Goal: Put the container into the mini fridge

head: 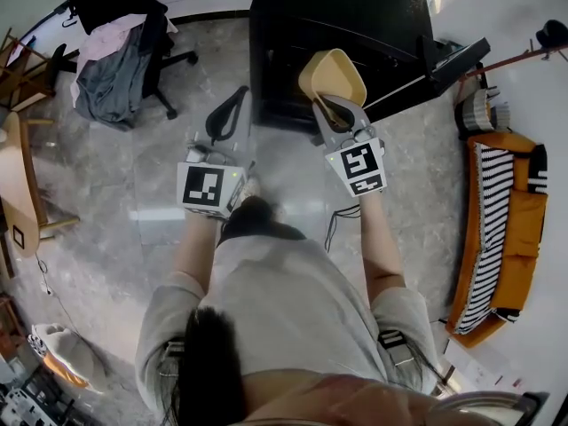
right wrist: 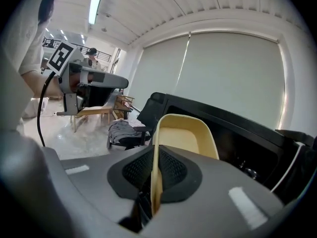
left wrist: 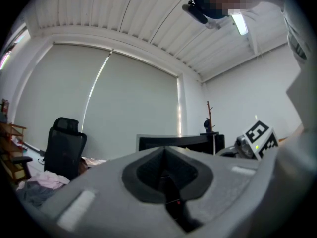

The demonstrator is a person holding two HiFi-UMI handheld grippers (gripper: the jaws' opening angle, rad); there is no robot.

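A pale yellow container point(head: 332, 75) is held up in front of the black mini fridge point(head: 337, 25), whose door point(head: 454, 60) stands open to the right. My right gripper point(head: 335, 106) is shut on the container's rim. In the right gripper view the container point(right wrist: 185, 135) stands on edge between the jaws of the right gripper point(right wrist: 154, 168), with the fridge's dark inside point(right wrist: 237, 143) just behind it. My left gripper point(head: 231, 110) hangs to the left of the fridge, shut with nothing in it. In its own view the left gripper point(left wrist: 165, 157) has its pads pressed together.
An office chair draped with clothes point(head: 120, 69) stands at the far left on the stone floor. A wooden chair point(head: 22, 176) is at the left edge. An orange sofa with a striped cushion point(head: 501, 229) runs along the right. A coat stand point(left wrist: 209, 115) rises behind the fridge.
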